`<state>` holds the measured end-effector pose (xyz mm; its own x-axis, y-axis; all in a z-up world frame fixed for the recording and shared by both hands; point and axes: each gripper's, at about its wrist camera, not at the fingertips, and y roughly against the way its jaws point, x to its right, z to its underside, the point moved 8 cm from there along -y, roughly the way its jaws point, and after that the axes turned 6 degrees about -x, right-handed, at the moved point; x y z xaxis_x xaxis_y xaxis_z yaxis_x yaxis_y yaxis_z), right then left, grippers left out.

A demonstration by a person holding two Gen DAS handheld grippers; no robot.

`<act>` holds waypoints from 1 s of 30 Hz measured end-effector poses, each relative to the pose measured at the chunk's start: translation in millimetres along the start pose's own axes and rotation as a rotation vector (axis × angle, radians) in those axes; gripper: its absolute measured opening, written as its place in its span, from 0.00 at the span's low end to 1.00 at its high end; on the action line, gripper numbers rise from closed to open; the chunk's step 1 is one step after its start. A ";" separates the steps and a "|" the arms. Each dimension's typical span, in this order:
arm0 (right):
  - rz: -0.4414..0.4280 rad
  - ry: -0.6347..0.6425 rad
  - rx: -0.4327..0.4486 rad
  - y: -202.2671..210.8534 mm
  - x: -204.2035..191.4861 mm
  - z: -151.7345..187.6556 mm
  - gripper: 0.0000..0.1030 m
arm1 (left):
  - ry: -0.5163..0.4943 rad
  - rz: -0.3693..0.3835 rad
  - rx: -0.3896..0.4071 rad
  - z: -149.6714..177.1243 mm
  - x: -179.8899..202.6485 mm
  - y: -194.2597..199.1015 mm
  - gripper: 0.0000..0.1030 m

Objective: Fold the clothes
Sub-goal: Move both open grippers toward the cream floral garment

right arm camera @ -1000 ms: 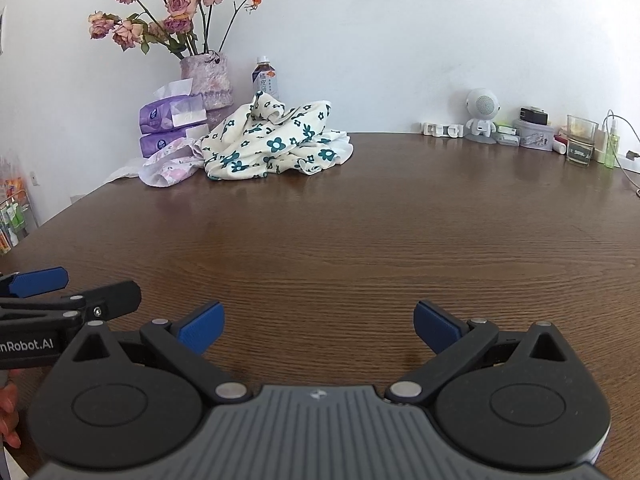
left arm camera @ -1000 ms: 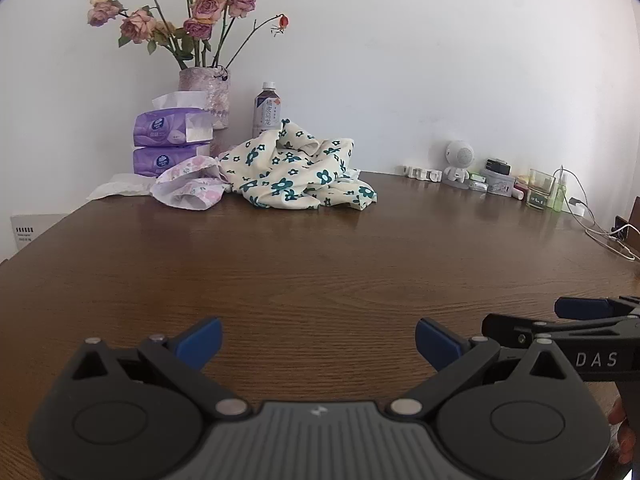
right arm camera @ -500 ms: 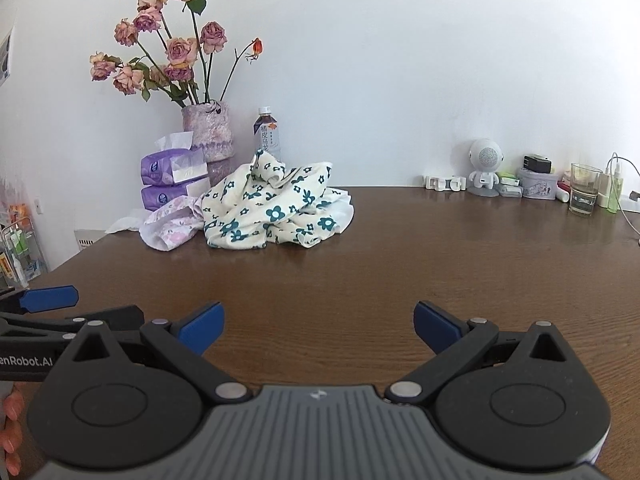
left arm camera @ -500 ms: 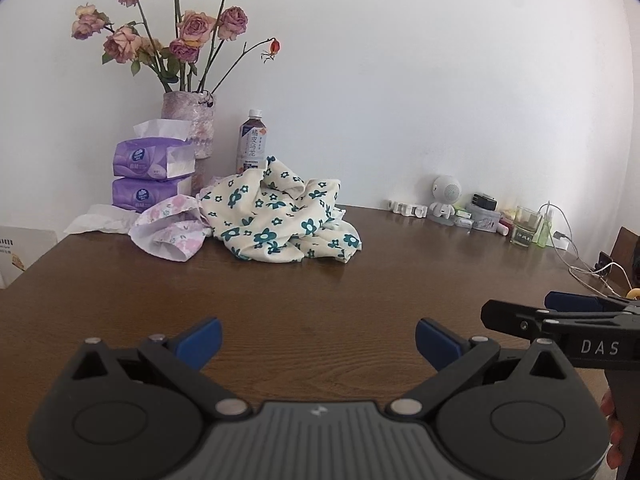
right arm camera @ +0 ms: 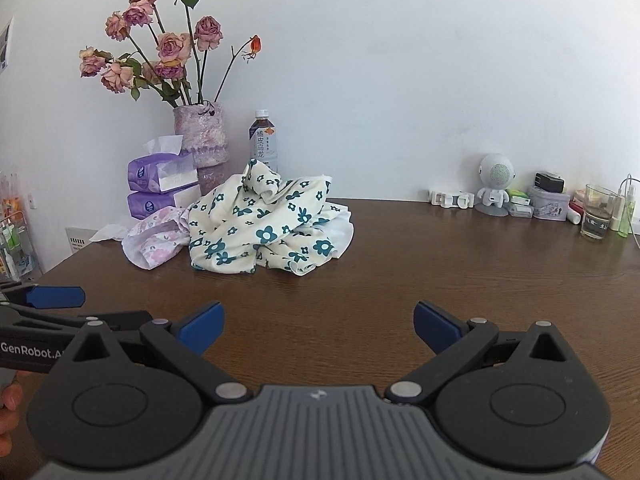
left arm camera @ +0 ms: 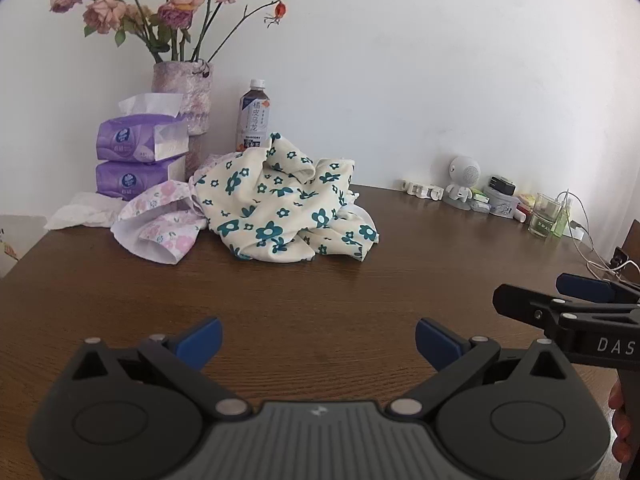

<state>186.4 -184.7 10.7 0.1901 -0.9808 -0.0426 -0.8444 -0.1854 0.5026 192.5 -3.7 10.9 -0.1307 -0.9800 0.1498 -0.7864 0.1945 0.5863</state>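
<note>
A crumpled cream garment with teal flowers [left arm camera: 280, 212] [right arm camera: 264, 228] lies in a heap at the back left of the brown table [left arm camera: 360, 304]. Beside it on the left lies a smaller white cloth with pink flowers [left arm camera: 160, 228] [right arm camera: 154, 240]. My left gripper [left arm camera: 318, 338] stands open over bare wood, well short of the heap, with nothing between its blue pads. My right gripper [right arm camera: 318, 326] is also open and empty, at a like distance from the clothes. Each gripper shows at the edge of the other's view.
Behind the clothes stand a vase of dried roses [left arm camera: 188, 96], two purple tissue packs [left arm camera: 136, 160] and a drink bottle [left arm camera: 254, 114]. At the back right are a small white robot figure [right arm camera: 496, 184], boxes, a glass [right arm camera: 598, 216] and cables.
Both grippers have moved forward toward the clothes heap, which now looks larger and nearer. Both stay open and hold nothing.
</note>
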 end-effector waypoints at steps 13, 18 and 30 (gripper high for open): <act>0.007 -0.017 -0.021 -40.6 6.0 -15.8 1.00 | -0.054 -0.021 -0.015 -21.0 1.1 -28.1 1.00; 0.012 -0.012 -0.033 -53.2 7.1 -17.9 1.00 | -0.038 0.008 -0.040 -25.3 -0.4 -40.1 1.00; -0.003 -0.016 -0.054 -80.4 8.2 -25.0 1.00 | -0.081 0.031 -0.050 -39.4 -2.9 -65.5 0.99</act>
<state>268.3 -176.3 -8.6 0.1843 -0.9811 -0.0584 -0.8153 -0.1858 0.5484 268.1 -12.0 3.4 -0.2044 -0.9733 0.1048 -0.7505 0.2245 0.6216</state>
